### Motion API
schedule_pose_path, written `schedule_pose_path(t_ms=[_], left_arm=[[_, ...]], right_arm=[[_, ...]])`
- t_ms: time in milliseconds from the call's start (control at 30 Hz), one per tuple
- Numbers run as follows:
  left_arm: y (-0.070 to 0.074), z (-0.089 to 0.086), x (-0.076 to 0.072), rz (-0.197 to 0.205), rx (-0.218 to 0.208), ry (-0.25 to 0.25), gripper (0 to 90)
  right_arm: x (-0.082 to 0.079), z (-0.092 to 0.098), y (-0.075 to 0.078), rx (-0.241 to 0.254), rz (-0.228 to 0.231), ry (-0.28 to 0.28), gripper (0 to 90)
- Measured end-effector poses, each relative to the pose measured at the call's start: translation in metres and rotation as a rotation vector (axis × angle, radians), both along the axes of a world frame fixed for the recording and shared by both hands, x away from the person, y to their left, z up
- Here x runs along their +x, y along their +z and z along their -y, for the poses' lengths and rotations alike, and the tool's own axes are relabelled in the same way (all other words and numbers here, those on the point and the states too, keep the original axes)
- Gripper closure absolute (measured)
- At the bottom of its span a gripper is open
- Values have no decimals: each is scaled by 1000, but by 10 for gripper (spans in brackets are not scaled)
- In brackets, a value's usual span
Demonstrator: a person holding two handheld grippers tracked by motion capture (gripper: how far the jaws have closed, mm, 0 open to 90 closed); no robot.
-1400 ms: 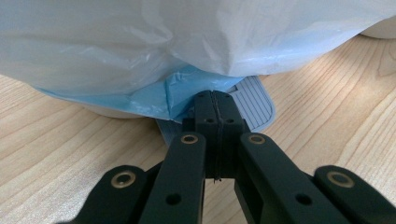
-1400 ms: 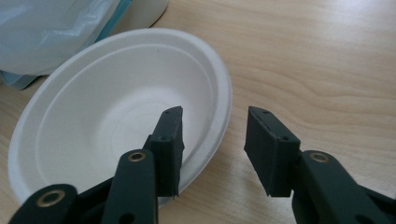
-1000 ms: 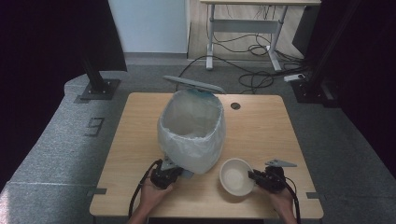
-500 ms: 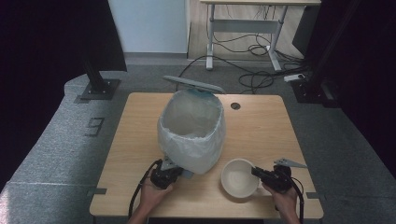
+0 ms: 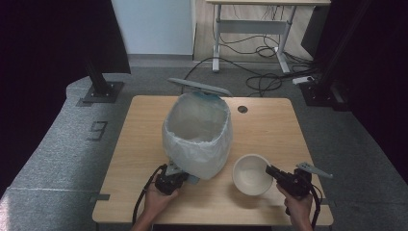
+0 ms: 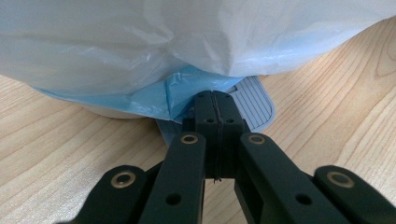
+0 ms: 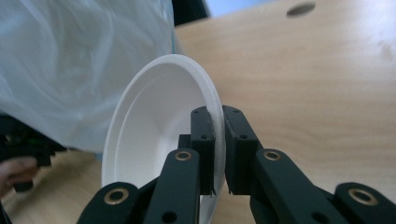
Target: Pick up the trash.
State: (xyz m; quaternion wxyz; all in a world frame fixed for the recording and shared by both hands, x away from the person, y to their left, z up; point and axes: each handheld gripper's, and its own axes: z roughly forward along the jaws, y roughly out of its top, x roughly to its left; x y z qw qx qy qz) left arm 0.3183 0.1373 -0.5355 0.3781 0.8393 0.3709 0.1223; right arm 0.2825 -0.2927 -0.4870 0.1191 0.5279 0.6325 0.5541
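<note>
A pedal bin [image 5: 197, 134] lined with a white bag stands mid-table, its grey lid [image 5: 199, 86] raised behind it. My left gripper [image 5: 177, 174] is shut, with its tips [image 6: 215, 100] resting on the bin's ribbed grey pedal [image 6: 256, 101] under the blue and white bag [image 6: 187, 42]. A white bowl [image 5: 250, 174] hangs tilted just above the table to the right of the bin. My right gripper [image 5: 270, 171] is shut on its rim. In the right gripper view the pads [image 7: 217, 119] pinch the thin edge of the bowl [image 7: 154, 130], with the bag [image 7: 70, 65] just behind it.
The wooden table [image 5: 269, 130] has a round cable hole [image 5: 242, 109] at the back right. Grey floor mats surround it, with stand bases [image 5: 101, 91] at the left and right. A desk frame and cables [image 5: 260, 43] lie beyond.
My right gripper has lifted the bowl off the table and drawn it slightly to the right. The left gripper and the bin have stayed put.
</note>
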Motion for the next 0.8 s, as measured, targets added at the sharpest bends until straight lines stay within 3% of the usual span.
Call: schedule_pose_path(t_ms=[200, 333, 800], left_arm=[[0, 1, -1, 4, 4, 2, 900], [0, 0, 0, 2, 2, 1, 900], [0, 0, 0, 2, 1, 0, 900]], right_arm=[[-10, 0, 19, -10, 83, -44, 833], [-13, -1, 26, -20, 108, -50, 833], [-15, -5, 29, -47, 125, -51, 832]])
